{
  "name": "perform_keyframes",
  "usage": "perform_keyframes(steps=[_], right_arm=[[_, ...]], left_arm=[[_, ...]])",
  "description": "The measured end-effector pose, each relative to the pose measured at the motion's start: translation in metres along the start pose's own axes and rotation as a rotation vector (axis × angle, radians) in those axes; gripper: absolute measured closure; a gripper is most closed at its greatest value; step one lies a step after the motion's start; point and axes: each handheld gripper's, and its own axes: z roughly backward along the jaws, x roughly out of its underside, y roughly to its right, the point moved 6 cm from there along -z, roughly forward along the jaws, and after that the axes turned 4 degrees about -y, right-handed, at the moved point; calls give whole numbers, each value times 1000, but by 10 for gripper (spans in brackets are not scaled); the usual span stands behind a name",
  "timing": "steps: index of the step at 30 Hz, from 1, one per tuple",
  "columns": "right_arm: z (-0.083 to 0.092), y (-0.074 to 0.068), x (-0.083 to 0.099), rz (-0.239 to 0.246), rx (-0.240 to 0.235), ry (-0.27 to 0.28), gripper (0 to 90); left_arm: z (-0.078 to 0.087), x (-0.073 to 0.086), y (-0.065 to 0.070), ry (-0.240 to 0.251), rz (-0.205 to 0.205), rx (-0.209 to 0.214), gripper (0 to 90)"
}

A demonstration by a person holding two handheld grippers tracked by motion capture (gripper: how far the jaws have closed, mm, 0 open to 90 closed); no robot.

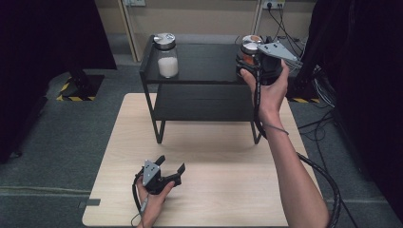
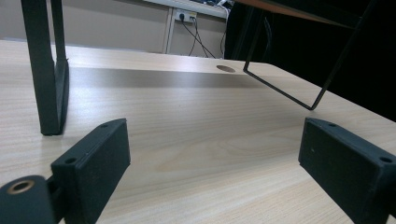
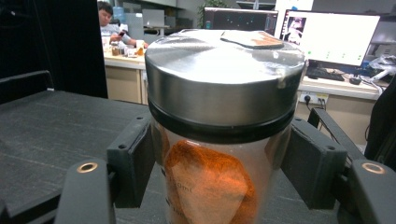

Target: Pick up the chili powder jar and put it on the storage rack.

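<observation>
A glass jar of orange powder (image 3: 212, 186) with a steel lid (image 3: 224, 79) stands at the right end of the black shelf's top level (image 1: 209, 64). My right gripper (image 1: 248, 61) is shut on the jar (image 1: 249, 50); its two black pads press the glass just under the lid. A second jar (image 1: 167, 56), holding white powder, stands at the top level's left end. My left gripper (image 1: 171, 167) rests low on the wooden table (image 1: 214, 180) near its front edge. In the left gripper view its jaws (image 2: 212, 154) are wide open with bare tabletop between them.
The black two-level shelf stands at the table's far half on thin metal legs (image 2: 49, 70), its lower level (image 1: 204, 102) bare. A cable (image 1: 328, 185) trails from the right gripper along the forearm. Desks and monitors (image 3: 331, 32) lie beyond the shelf.
</observation>
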Motion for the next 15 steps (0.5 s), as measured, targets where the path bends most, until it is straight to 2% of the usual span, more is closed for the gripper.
perform_keyframes(steps=[15], right_arm=[[-6,2,0,-8,-5,-4,321]], left_arm=[[0,0,0,-2,0,2,83]])
